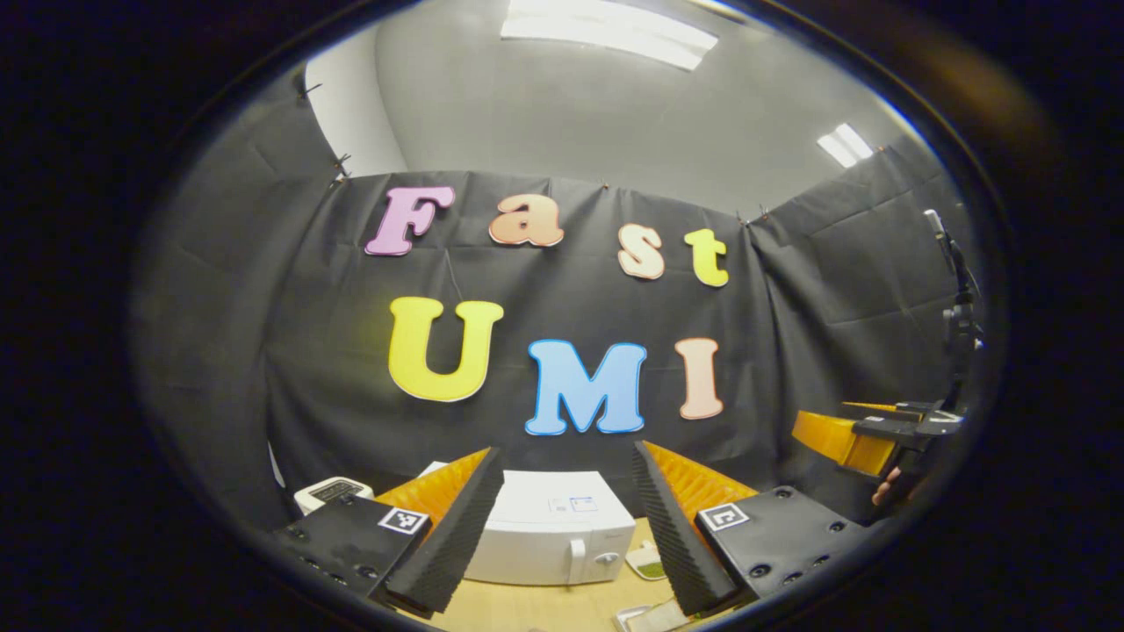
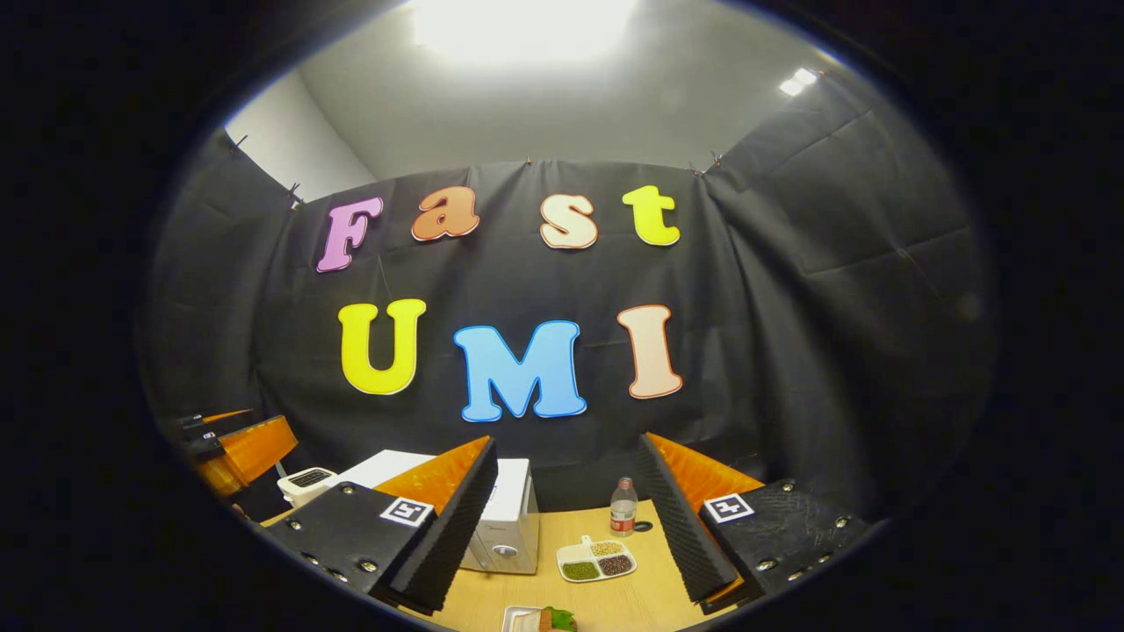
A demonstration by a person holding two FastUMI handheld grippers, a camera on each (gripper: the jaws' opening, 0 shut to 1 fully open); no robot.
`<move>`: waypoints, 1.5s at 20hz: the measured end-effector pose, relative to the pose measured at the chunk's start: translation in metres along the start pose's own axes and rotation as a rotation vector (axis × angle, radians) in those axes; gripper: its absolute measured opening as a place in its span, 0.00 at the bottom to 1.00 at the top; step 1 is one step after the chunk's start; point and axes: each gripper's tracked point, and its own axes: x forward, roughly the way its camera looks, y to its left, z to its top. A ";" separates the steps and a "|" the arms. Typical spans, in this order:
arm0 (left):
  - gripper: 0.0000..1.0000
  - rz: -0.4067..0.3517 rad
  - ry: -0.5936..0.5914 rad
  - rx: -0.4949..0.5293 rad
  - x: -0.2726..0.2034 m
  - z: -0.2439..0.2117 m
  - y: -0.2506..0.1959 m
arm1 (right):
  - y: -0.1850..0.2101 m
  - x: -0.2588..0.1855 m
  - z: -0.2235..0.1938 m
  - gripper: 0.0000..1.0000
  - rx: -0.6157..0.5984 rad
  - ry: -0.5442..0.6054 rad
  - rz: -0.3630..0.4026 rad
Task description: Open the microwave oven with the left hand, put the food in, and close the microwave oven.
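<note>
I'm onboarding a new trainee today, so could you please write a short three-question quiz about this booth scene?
1. True or false: the microwave oven has its door shut.
2. Which stands nearest the bottle? A) the divided dish of beans, B) the toaster, C) the plate of food.
3. Fill in: the left gripper and the right gripper both have their jaws ____.

Key:
1. True; the door sits flush, handle at its right side.
2. A; the dish lies just in front of the bottle on the table.
3. Open, with nothing between the fingers.
</note>
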 end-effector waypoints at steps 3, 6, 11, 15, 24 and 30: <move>0.96 0.015 0.005 0.024 0.010 -0.009 -0.008 | -0.008 0.009 -0.002 0.96 -0.016 -0.006 0.014; 0.96 0.023 0.043 0.026 0.022 -0.036 -0.016 | -0.015 0.014 -0.012 0.96 -0.009 0.021 0.023; 0.97 0.012 0.102 0.037 0.044 -0.080 -0.026 | -0.030 0.019 -0.027 0.96 -0.024 0.053 0.015; 0.96 -0.014 0.217 0.029 0.067 -0.153 -0.037 | -0.040 0.020 -0.042 0.96 -0.069 0.089 0.008; 0.96 -0.011 0.430 0.012 0.125 -0.292 -0.042 | -0.065 0.036 -0.070 0.96 -0.086 0.173 -0.003; 0.92 0.035 0.534 -0.019 0.163 -0.361 -0.030 | -0.090 0.049 -0.076 0.96 -0.077 0.208 -0.031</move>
